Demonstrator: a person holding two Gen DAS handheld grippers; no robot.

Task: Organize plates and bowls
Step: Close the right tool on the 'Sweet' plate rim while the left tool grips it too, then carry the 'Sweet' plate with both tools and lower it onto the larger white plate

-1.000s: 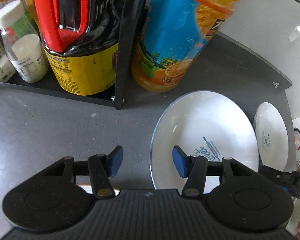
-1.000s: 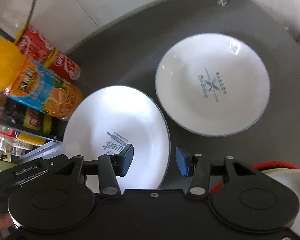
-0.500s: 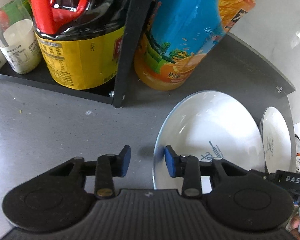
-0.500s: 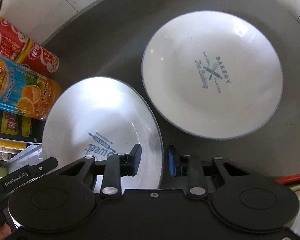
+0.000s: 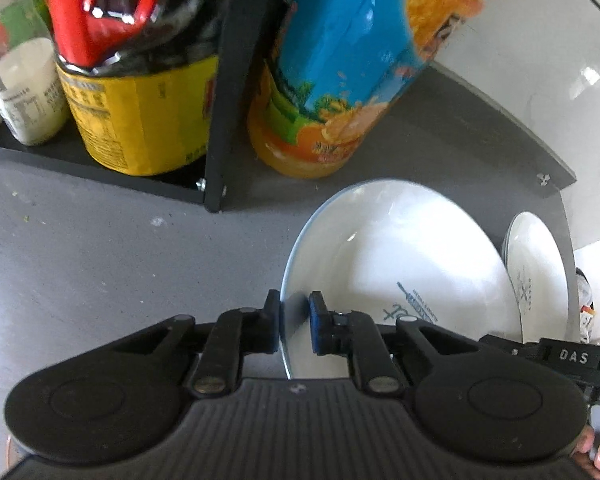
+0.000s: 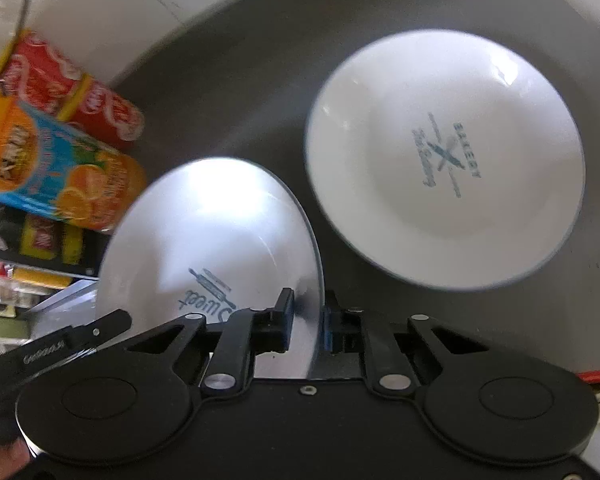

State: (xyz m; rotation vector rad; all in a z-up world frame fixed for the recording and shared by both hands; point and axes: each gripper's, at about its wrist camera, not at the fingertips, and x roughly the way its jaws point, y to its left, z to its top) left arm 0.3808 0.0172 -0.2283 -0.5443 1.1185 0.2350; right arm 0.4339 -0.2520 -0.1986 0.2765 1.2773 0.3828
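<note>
A white plate printed "Sweet" [image 5: 400, 264] [image 6: 220, 232] lies on the dark grey counter [image 5: 100, 260]. My left gripper [image 5: 294, 320] is shut on its left rim, and the rim stands between the blue pads. My right gripper [image 6: 306, 324] is shut on the opposite rim of the same plate, which looks slightly tilted up at that side. A second white plate printed "Bakery" [image 6: 444, 160] [image 5: 536, 276] sits flat on the counter just beyond, apart from the first. Each gripper's body shows at the edge of the other's view.
An orange juice bottle [image 5: 340, 80] stands right behind the held plate. A black rack post [image 5: 228, 100] separates it from a dark jug with a red handle [image 5: 140, 80] and a white bottle [image 5: 24, 80]. Red cans [image 6: 72, 92] stand by the wall.
Both grippers went from wide open to shut on the "Sweet" plate's rim. The left one slid right until the rim stood between its pads, and both cameras drew closer.
</note>
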